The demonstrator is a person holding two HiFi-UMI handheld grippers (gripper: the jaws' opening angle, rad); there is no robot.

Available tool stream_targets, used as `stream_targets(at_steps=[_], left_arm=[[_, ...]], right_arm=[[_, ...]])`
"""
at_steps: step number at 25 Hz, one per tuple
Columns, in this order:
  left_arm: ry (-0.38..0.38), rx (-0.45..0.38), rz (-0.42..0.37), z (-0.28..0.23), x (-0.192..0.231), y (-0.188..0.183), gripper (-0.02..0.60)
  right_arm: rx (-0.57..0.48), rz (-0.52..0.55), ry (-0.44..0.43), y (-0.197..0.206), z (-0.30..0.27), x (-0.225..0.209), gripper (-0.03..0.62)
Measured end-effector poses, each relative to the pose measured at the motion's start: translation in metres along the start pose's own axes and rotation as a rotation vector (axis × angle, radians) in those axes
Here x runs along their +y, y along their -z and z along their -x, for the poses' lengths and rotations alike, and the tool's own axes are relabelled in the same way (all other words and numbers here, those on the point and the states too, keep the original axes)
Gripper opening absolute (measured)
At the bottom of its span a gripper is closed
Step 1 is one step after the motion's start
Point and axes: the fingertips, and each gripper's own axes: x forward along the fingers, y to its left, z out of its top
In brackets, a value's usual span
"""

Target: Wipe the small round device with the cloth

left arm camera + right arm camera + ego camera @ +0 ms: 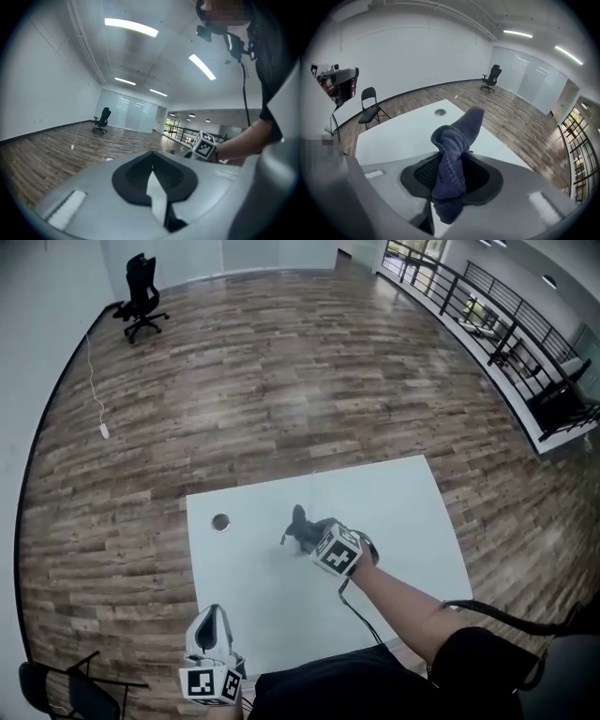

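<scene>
On the white counter (412, 521), toward its far left corner: the small round device (220, 522). It lies flat, face up, a pale ring round a darker middle (round, so no long axis to note). The right gripper view shows it again (439, 112), out past the cloth. It is too small in both views to make out any detail.

Right gripper (309, 535), over mid-counter, angled down and toward the far left. Fingers are closed on the cloth (302, 526), part-way shut, with the fabric bunched between the pads.

- The cloth (454, 154) is dark blue with a stitched edge.
- Its long axis runs along the fingers.
- The free end sticks out beyond the fingertips, folded over, pointing roughly toward the device.
- The short end hangs out behind the pads.
- Cloth and device are well apart.
- Cannot tell from the head view whether the cloth tip touches the counter.

Left gripper (214, 615), at the near left edge of the counter, close to the body and pointing away from the person. Its fingers (140, 173) meet at the tip with nothing between them. In the left gripper view the gripper's own body blocks most of the counter, and the device does not show there. Only the right gripper's marker cube (205, 145) and the forearm appear beyond it.

The person's torso cuts off the counter's near edge.
</scene>
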Motion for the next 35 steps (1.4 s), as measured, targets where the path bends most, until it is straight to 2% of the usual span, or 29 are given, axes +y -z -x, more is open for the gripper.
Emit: stream_targets(at_steps=[7,14,21,27,32,35], left_arm=[[-0.053,0.013,0.001,0.009,0.001,0.001,0.006],[-0.064,0.039,-0.038,0.011,-0.005,-0.004,0.006],[-0.088,0.059,-0.066,0.023,0.001,-0.005,0.006],[-0.077,0.082,-0.089,0.026,0.002,-0.006,0.006],[-0.071,0.096,-0.106,0.029,0.011,-0.006,0.006],[-0.057,0.103,-0.112,0.027,0.013,-0.007,0.006]], right_arm=[[-0.052,-0.064,-0.05,0.001,-0.001,-0.002,0.121],[-0.114,-0.178,-0.086,-0.002,0.0,-0.007,0.121],[-0.177,-0.329,-0.133,0.006,-0.003,-0.014,0.121],[-0.23,-0.467,-0.154,0.01,-0.001,-0.023,0.121],[-0.27,-0.569,-0.152,0.015,-0.002,-0.026,0.121],[-0.264,-0.555,-0.11,0.016,-0.001,-0.027,0.121]])
